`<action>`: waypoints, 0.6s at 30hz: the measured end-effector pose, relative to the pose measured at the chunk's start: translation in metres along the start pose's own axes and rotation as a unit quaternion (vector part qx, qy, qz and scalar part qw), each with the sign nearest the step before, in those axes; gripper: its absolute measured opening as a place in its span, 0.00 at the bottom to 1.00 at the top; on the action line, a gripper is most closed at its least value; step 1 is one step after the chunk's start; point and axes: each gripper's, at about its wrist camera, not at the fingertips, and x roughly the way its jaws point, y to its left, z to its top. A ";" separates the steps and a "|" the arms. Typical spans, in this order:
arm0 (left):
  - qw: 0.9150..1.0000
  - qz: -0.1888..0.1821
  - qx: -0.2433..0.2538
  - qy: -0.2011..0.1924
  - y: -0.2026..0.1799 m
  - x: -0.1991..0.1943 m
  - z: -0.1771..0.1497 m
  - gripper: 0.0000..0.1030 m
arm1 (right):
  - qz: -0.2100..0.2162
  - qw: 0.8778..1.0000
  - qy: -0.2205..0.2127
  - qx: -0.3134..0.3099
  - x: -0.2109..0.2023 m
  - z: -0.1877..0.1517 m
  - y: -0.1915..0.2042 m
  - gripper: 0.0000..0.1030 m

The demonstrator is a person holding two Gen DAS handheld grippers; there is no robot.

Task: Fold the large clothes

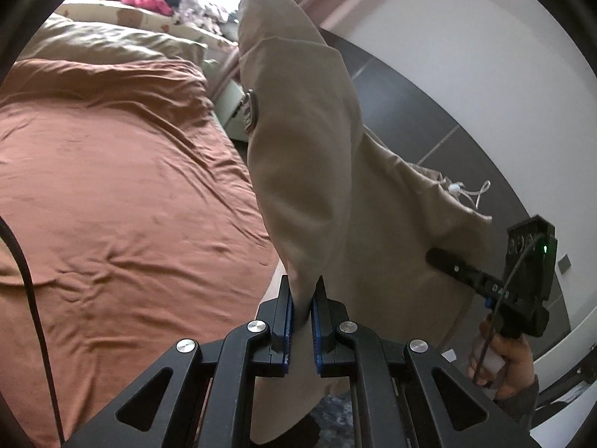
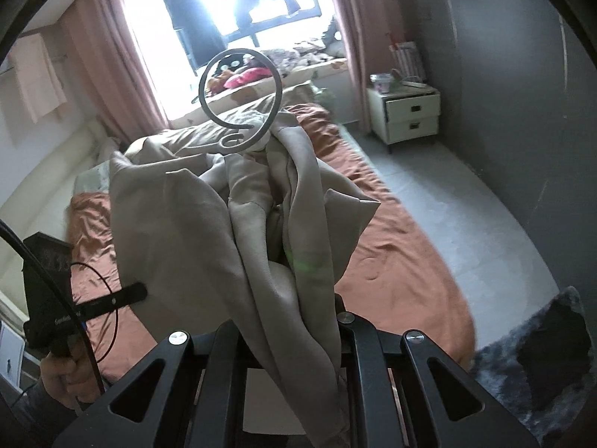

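1. Garment (image 1: 317, 171): beige, large, held up in the air beside the bed (image 1: 112, 186), filling centre frame in both views; bunched and twisted, not spread.
2. Left gripper (image 1: 304, 298): clenched on a fold of the garment, blue pads pinching cloth at lower centre of the left view.
3. Right gripper (image 2: 298, 310): fingertips buried under draped cloth at lower centre of the right view; probably gripping the garment, but cannot tell for sure.
4. Hanger (image 2: 238, 100): grey wire hook curling above the cloth, upper centre of the right view; apparently still in the neck.
5. Cord (image 1: 466, 190): white drawstring dangling at right of the left view.
6. Risks, as judged from here:
   - Thin pinch on the left; a sharp tug could pull the fold free and drop that side to the floor.
   - Hanger left inside could snag and spoil any fold.
   - Twisted layers laid down as they are would likely set creases and hide sleeves.
   - Dangling cord might catch in a gripper.
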 end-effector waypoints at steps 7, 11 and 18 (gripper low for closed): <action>0.999 -0.017 -0.018 0.035 -0.015 0.059 0.001 0.08 | -0.023 0.999 0.026 0.028 0.012 0.006 -0.018 0.08; 0.997 -0.009 -0.040 0.070 -0.003 0.097 0.006 0.08 | -0.037 0.996 0.057 0.053 0.046 0.014 -0.031 0.08; 0.994 0.025 -0.044 0.092 0.036 0.165 0.030 0.08 | -0.066 0.990 0.103 0.070 0.131 0.026 -0.030 0.08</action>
